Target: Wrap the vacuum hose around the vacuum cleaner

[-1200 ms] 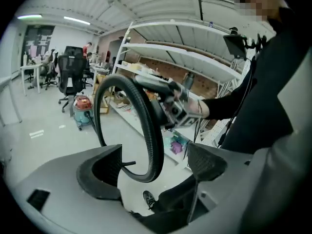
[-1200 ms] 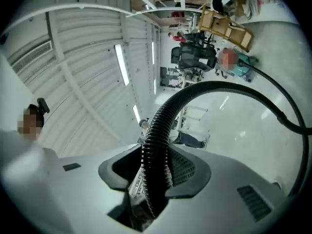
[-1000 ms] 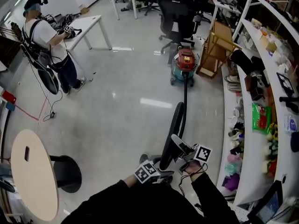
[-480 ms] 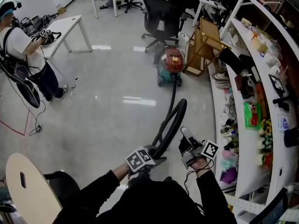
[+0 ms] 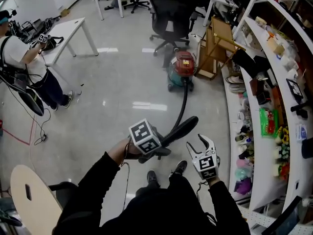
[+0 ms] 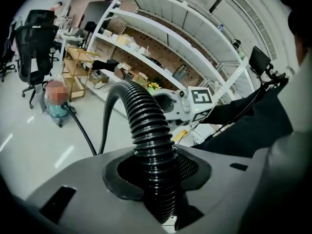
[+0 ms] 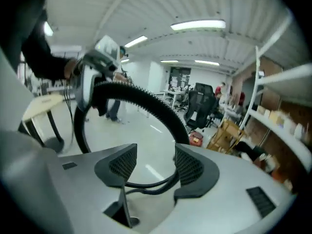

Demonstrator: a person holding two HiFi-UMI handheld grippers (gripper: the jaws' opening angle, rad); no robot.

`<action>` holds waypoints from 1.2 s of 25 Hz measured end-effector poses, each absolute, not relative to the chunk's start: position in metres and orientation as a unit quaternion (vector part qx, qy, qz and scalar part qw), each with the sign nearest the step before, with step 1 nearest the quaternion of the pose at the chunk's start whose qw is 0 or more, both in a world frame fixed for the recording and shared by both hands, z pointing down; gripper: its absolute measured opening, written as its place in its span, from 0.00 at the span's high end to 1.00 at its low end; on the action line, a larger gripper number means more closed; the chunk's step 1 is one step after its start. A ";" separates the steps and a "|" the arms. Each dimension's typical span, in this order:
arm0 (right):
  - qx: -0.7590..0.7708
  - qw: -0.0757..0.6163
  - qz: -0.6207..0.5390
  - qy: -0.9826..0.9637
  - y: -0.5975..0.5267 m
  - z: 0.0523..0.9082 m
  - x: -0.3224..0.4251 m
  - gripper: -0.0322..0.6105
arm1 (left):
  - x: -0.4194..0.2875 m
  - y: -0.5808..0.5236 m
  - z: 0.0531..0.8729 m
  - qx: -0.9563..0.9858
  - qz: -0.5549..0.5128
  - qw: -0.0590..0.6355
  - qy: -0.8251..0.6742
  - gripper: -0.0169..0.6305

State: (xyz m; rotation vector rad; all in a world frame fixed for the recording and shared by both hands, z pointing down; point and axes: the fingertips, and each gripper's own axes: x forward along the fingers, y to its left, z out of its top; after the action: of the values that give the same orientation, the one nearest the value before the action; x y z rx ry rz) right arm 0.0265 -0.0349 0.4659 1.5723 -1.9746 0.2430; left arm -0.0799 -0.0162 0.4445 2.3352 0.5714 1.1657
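My left tongs [image 5: 156, 149] just closed, clenching the vacuum hose [image 6: 146, 126]. My right tongs [image 5: 197, 145], just opening, stand released, the hose arcing beyond them.

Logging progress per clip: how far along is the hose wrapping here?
Done: nothing wrapped; the hose trails loose from the vacuum cleaner. In hand: the left gripper has just closed on the hose; the right gripper, jaws just opening, is empty. Left: all the winding around the cleaner.
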 end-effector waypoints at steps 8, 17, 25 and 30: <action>0.568 0.369 -0.010 -0.736 -0.103 0.498 0.083 0.42 | -0.048 -0.008 0.435 0.806 0.515 0.175 0.234 0.74; 0.534 0.355 -0.002 -0.767 -0.138 0.483 0.132 0.66 | 0.003 -0.014 0.431 0.775 0.567 0.163 0.224 0.70; 0.515 0.382 -0.042 -0.766 -0.159 0.502 0.164 0.64 | 0.035 -0.008 0.415 0.790 0.536 0.183 0.237 0.70; 0.551 0.365 -0.115 -0.742 -0.187 0.446 0.183 0.72 | 0.040 -0.015 0.423 0.800 0.532 0.183 0.209 0.70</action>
State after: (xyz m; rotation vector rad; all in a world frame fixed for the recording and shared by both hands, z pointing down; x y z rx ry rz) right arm 0.1834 -0.1875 0.4462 1.4182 -1.9074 -0.2956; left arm 0.0399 -0.0145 0.4234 2.2564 0.5909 1.5002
